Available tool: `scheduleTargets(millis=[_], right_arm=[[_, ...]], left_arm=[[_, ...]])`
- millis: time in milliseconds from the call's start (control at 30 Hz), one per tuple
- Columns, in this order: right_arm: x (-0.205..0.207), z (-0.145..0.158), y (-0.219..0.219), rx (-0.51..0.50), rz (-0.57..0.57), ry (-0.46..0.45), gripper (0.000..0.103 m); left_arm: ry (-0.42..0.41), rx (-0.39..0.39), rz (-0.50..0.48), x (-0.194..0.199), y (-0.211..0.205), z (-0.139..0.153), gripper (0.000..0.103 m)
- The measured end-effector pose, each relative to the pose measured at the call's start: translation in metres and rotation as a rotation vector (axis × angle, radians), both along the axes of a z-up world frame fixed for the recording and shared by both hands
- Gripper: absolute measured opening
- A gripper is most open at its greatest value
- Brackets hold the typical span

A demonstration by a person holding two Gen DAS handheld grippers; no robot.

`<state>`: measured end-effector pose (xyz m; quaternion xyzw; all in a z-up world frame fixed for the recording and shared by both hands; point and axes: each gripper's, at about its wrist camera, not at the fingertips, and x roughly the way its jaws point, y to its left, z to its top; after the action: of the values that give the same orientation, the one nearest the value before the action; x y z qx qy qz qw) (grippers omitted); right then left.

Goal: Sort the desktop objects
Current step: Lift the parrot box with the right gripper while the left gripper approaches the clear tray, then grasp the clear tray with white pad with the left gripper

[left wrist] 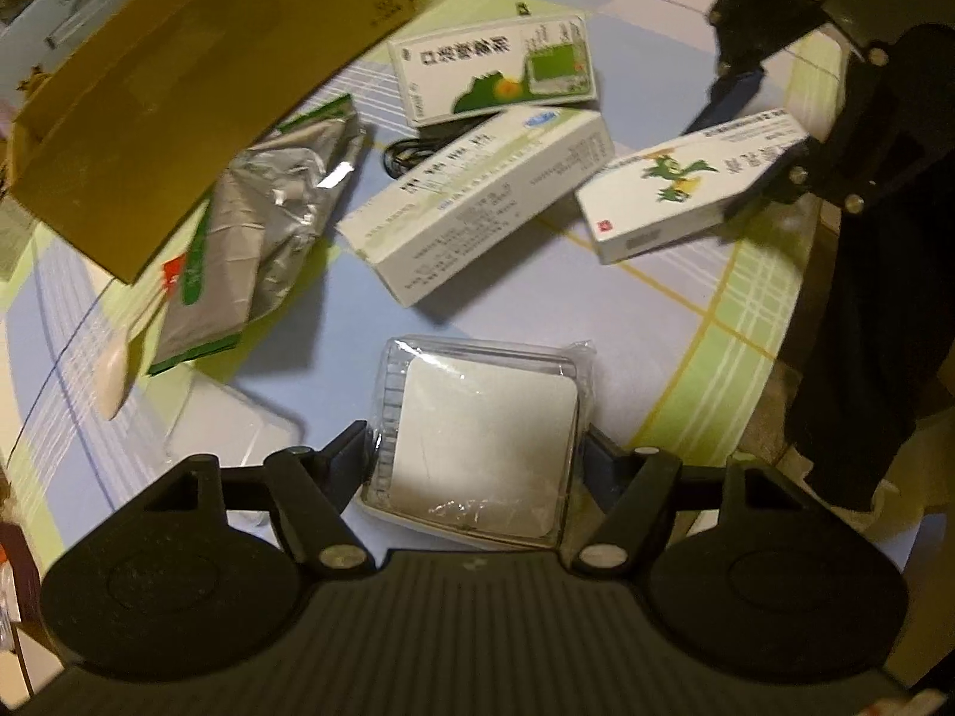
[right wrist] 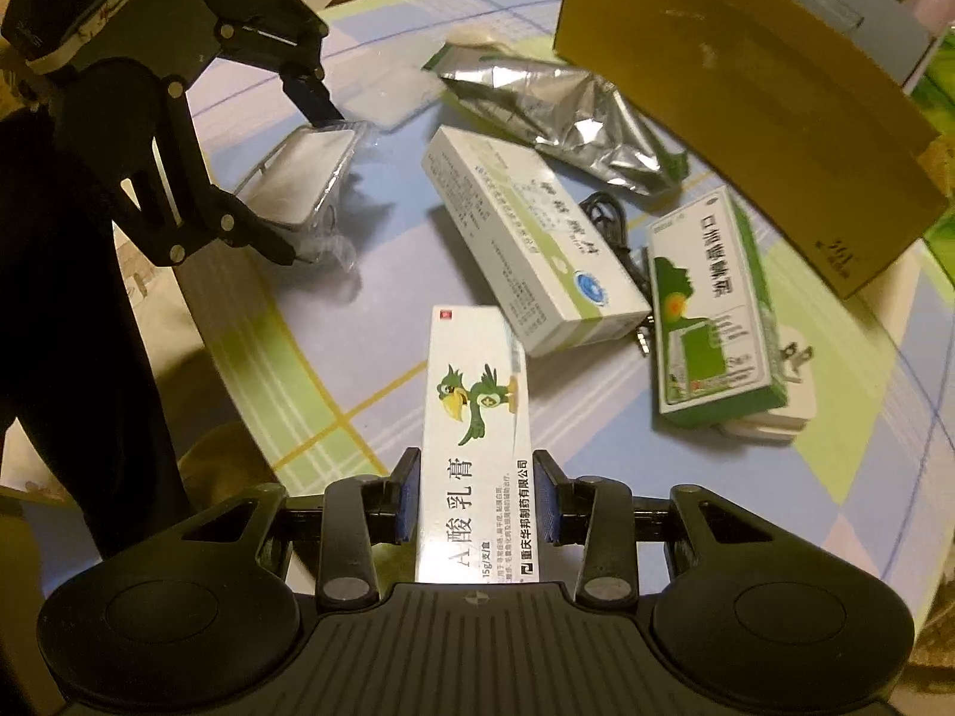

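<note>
My left gripper (left wrist: pixel 477 459) is shut on a clear-wrapped packet with a white square pad (left wrist: pixel 483 447), held by its two sides. The right wrist view shows the same packet (right wrist: pixel 304 173) between the left gripper (right wrist: pixel 301 179) fingers, at the table's left. My right gripper (right wrist: pixel 477 501) is shut on a white ointment box printed with a green bird (right wrist: pixel 477 411), which points forward over the cloth. From the left wrist view that box (left wrist: pixel 668 191) hangs at the right in the right gripper (left wrist: pixel 758 137).
On the checked tablecloth (left wrist: pixel 597 310) lie a long white box (left wrist: pixel 477 197), a green-and-white box (left wrist: pixel 495 65), a black cable (left wrist: pixel 412 152), a silver foil pouch (left wrist: pixel 268 215) and a white spoon (left wrist: pixel 113 370). A cardboard box (left wrist: pixel 179 89) stands behind them. A white charger (right wrist: pixel 770 417) lies under the green-and-white box (right wrist: pixel 710 310).
</note>
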<state>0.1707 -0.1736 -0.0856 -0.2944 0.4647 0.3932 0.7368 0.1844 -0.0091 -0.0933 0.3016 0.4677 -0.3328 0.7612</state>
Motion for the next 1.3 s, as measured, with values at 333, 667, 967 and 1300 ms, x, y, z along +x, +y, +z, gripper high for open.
scheduleTargets(millis=[333,667,967,1300], right_arm=[[-0.013,0.022,-0.013,0.029,-0.052,-0.047,0.035],[-0.007,0.029,-0.025,0.043,-0.108,-0.073,0.035],[0.005,0.002,-0.019,0.013,-0.138,0.008,0.035],[0.019,-0.018,-0.012,0.027,-0.169,0.040,0.035]], left_arm=[[-0.032,-0.037,0.092,-0.019,0.015,0.025,0.068],[-0.037,-0.058,0.118,-0.024,0.014,0.030,0.068],[-0.020,-0.063,0.128,-0.021,0.009,0.025,0.068],[-0.003,-0.073,0.141,-0.019,0.011,0.018,0.068]])
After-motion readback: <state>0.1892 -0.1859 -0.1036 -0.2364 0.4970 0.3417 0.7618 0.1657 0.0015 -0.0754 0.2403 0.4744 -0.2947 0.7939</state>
